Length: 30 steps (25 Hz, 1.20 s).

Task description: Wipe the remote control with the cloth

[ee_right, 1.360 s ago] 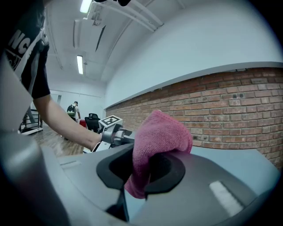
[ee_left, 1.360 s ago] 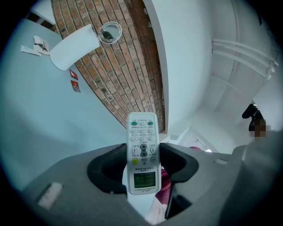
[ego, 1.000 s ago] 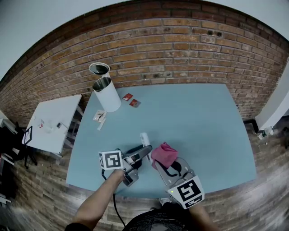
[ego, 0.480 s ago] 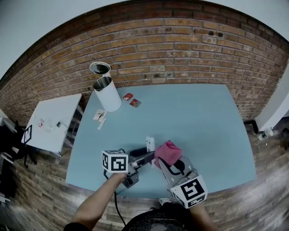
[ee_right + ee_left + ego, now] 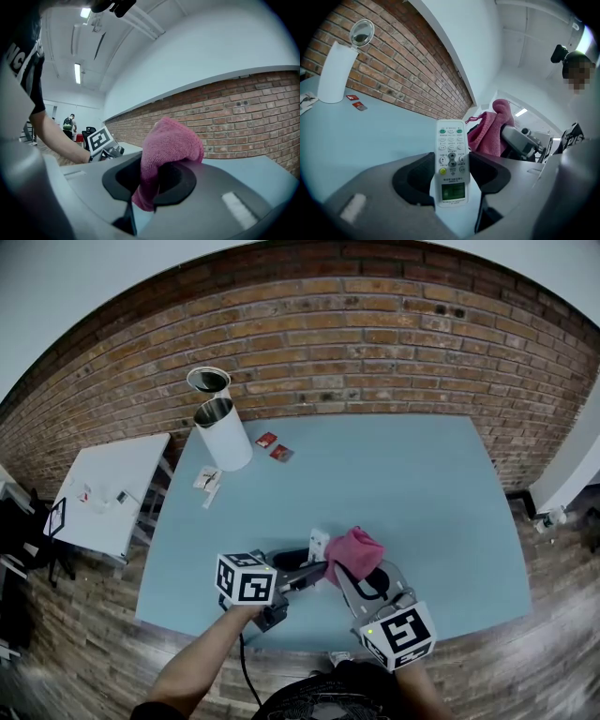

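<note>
Left gripper (image 5: pixel 451 161) is pinching the remote (image 5: pixel 450 140), right gripper (image 5: pixel 152 177) squeezing the cloth (image 5: pixel 171 140), maybe touching it; I'm seeing the bin (image 5: pixel 223 439) standing open.

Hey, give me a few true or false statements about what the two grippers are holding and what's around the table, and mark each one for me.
1. The left gripper holds the remote control. True.
2. The right gripper is empty. False: its jaws are shut on the cloth.
3. The cloth is blue. False: it is pink.
4. A white bin stands with its lid up at the far left corner of the table. True.
5. The wall behind the table is tiled. False: it is bare brick.
</note>
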Each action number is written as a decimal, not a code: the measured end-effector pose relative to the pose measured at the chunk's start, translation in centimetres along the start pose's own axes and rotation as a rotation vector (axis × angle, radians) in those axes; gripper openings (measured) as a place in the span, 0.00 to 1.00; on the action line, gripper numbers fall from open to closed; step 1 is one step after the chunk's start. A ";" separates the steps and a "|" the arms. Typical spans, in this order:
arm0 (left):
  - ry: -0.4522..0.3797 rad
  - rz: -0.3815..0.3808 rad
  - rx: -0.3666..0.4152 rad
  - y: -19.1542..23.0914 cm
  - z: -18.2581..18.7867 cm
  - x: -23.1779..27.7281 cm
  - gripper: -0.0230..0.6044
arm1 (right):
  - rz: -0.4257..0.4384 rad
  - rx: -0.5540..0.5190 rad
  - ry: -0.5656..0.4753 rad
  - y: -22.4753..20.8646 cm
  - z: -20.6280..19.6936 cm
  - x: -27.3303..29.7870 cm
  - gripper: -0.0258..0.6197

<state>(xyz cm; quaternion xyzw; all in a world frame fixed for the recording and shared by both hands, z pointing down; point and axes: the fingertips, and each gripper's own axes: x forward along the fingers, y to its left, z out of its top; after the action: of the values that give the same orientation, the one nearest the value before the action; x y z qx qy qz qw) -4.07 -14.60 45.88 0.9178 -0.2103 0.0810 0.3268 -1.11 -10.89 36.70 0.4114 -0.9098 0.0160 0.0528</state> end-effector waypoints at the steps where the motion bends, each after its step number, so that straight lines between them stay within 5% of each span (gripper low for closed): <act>1: 0.002 0.003 0.008 0.0 0.0 0.0 0.41 | -0.001 0.000 0.000 0.0 0.0 0.0 0.14; 18: 0.124 0.116 0.207 0.9 -2.4 0.1 0.39 | -0.102 0.108 0.020 -4.2 -2.1 -0.9 0.14; 30: 0.280 0.117 0.514 -1.3 -5.1 0.7 0.39 | -0.115 0.149 0.064 -5.9 -4.4 -0.6 0.14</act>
<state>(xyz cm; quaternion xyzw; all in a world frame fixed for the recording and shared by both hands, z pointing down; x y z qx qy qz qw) -2.95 -10.74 49.28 0.9366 -0.1883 0.2763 0.1044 4.08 -14.07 40.92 0.4652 -0.8787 0.0938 0.0517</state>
